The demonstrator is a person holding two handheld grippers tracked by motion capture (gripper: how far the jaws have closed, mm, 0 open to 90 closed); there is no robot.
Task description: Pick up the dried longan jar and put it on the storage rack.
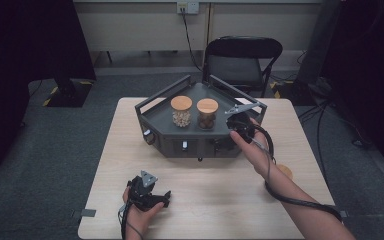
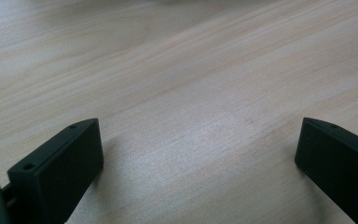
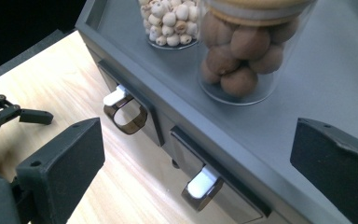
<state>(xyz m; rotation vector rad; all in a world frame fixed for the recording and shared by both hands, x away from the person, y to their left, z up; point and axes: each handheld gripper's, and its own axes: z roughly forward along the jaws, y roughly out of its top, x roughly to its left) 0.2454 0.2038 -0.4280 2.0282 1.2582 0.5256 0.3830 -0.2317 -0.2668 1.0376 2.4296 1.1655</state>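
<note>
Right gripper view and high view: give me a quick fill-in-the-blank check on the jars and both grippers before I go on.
1. The jar of brown balls stands on top of the grey ____, beside the jar of small pale nuts.
2. Each jar in the high view is closed with a ____ lid.
3. The right gripper hovers by the jar of brown balls with its jaws ____.
4. The left gripper is low over the bare wooden ____.

Missing words: cabinet; wooden; open; table
</note>
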